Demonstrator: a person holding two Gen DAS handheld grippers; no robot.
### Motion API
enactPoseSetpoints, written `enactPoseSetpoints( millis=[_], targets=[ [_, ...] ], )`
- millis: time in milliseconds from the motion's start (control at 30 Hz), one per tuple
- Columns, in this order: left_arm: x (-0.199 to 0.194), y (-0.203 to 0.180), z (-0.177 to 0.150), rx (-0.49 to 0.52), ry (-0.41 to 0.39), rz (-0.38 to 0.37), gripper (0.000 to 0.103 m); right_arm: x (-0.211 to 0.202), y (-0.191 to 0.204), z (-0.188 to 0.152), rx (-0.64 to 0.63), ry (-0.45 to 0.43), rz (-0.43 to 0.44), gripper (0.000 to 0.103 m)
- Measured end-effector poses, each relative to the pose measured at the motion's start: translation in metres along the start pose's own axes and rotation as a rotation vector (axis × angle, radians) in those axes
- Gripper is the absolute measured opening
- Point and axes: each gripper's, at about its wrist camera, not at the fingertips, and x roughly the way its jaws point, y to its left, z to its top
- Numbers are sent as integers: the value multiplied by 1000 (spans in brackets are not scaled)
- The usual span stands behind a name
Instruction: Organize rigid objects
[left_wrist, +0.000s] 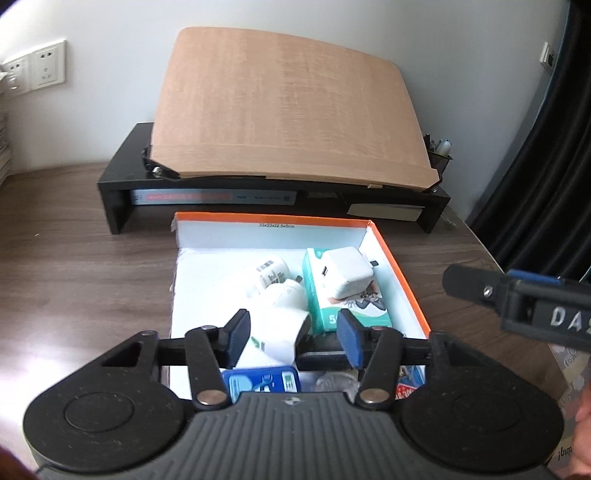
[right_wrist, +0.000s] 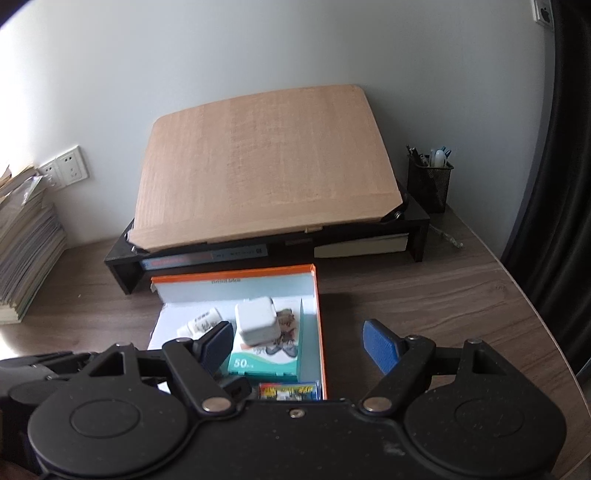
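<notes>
So I've got both grippers hanging over the orange-rimmed box (left_wrist: 400, 273) on the wooden desk (left_wrist: 85, 266), and it's a bit of a jumble in there. My left gripper (left_wrist: 293, 338) is spread fairly wide with nothing pinched. A white plug adapter (left_wrist: 282, 332) sits right between the pads, but there's daylight on both sides, so I'm not holding it. My right gripper (right_wrist: 299, 345) is also wide open and empty, off toward the box's right wall.

That adapter looks like hard, smooth plastic: stiff and light, I'd guess, but probably slick, and its body is rounded so it could squirt out of a lazy pinch. I'd take it across the flat sides of the body, not near the prongs.

Further back, the white square charger (left_wrist: 345, 275) is perched on top of a green tissue pack (left_wrist: 334, 308), prongs pointing toward the right wall. Same deal: rigid, blocky, easy to grab on two opposite flat faces, but it's sitting on something soft, so pushing down could tip it. There's also a small white printed bottle (left_wrist: 269, 275) lying on its side, likely light and prone to rolling.

The blue card pack (left_wrist: 260, 382) near me is half hidden under my gripper, so I can't say much about it.
</notes>
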Motion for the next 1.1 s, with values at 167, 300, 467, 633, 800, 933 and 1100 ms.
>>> enactPoseSetpoints(
  millis=[167, 300, 467, 633, 800, 933, 1100],
  targets=[
    [-21, -3, -10, -9, -9, 43, 67, -12, -4, -14, -8, 7, 21, 93],
    [-39, -4, -18, -2, -13, 56, 75, -32, -6, -26, -8, 4, 18, 93],
    [-61, -6, -34, 27, -11, 75, 86, -61, -2, -46, -12, 1, 4, 93],
    [-81, -8, -54, 21, -3, 107, 99, -79, 8, -69, -23, 35, -2, 94],
    [-92, -9, -71, -1, 27, 121, 99, -93, 11, -87, -20, 62, -16, 94],
    [-98, -13, -80, 7, 26, 152, 103, -103, 10, -95, -19, 73, -25, 94],
    [-101, -16, -87, -4, 35, 174, 103, -110, 11, -102, -30, 78, -26, 94]
  ],
)
